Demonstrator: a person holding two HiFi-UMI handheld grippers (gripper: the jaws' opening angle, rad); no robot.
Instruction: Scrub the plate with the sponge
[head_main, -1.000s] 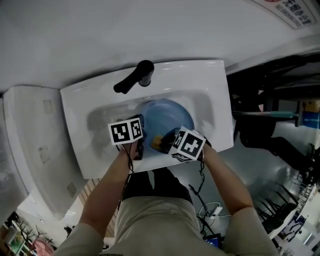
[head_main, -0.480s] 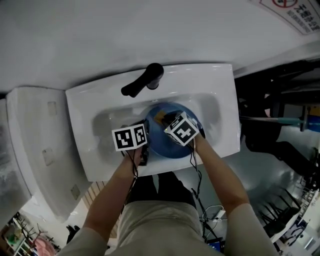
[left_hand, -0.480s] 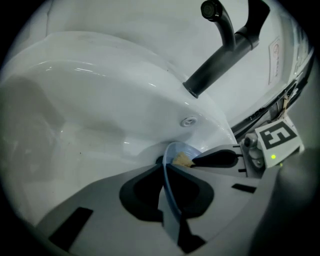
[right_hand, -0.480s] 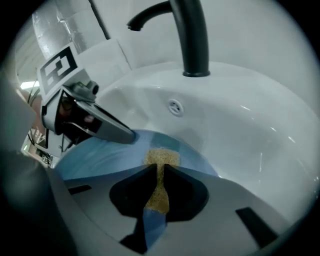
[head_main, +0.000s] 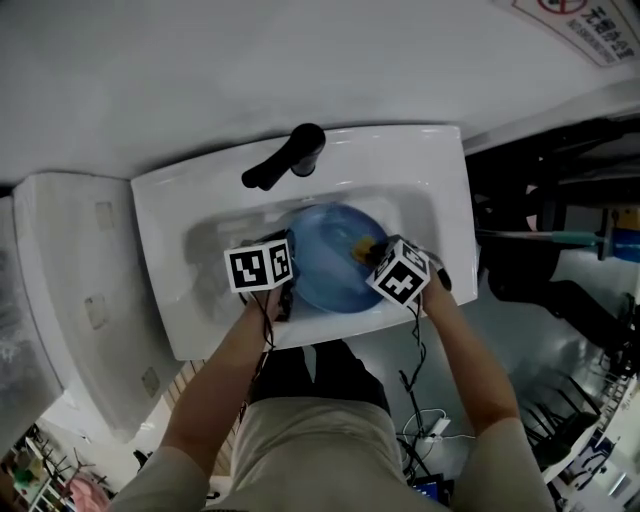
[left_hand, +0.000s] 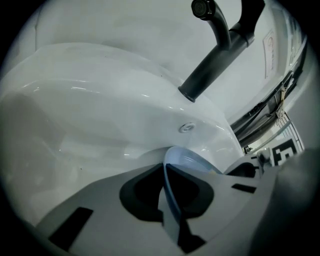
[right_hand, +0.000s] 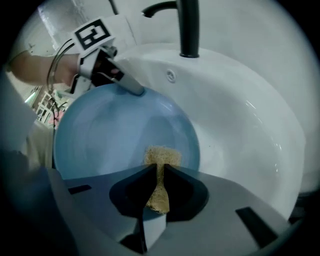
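Your right claw (right_hand: 158, 172) pinches the sponge (right_hand: 162, 155) on the plate (right_hand: 110, 135), right side; sweep left, toward your left claw (left_hand: 166, 172) clamping its rim.

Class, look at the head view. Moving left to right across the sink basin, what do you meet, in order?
In order: left gripper → blue plate, whose rim it clamps → sponge → right gripper, which holds it.

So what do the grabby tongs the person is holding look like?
The left tongs and right tongs are grey with black hollows. Each carries a white cube with black square markings, and thin black cables trail down. The person wears short beige sleeves.
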